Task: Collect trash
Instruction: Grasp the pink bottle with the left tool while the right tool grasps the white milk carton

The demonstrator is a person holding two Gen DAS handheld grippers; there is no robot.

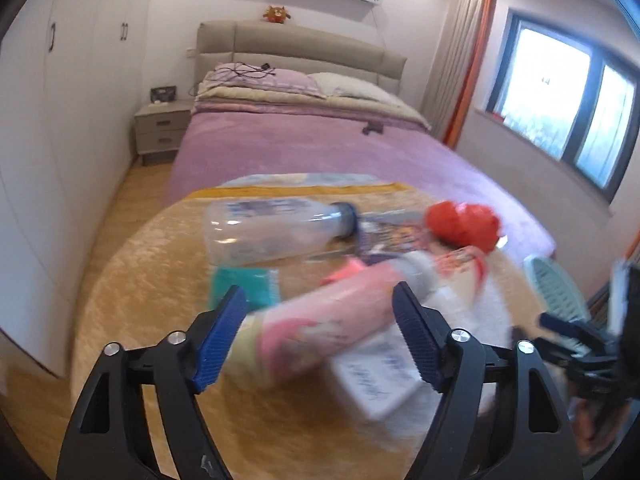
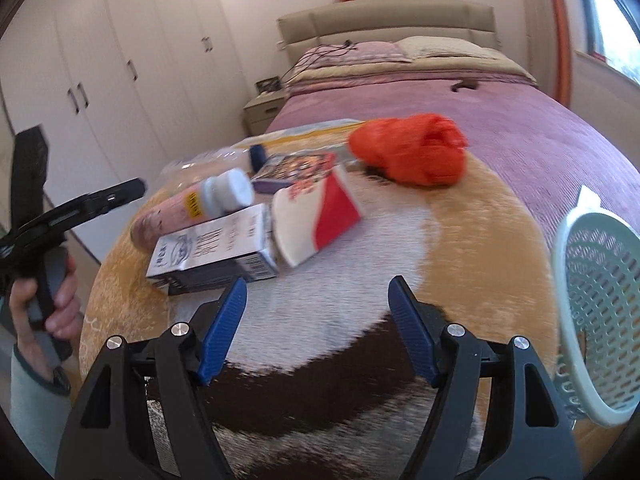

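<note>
Bedroom, plush blanket [image 2: 472, 240] at foot of bed [image 1: 320, 144] | left gripper [image 1: 320, 332] angled down, jaws apart, empty; pink bottle [image 1: 332, 328] lying just beyond its fingertips | right gripper [image 2: 316, 320] angled down, jaws apart, empty; milk carton [image 2: 216, 248] ahead-left, orange bag [image 2: 412, 152] further ahead, basket [image 2: 592, 304] right | hand [image 2: 44, 300] grips left handle.

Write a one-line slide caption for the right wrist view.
Open right gripper above a fuzzy blanket strewn with cartons, bottles and an orange bag, mesh basket at right.
</note>
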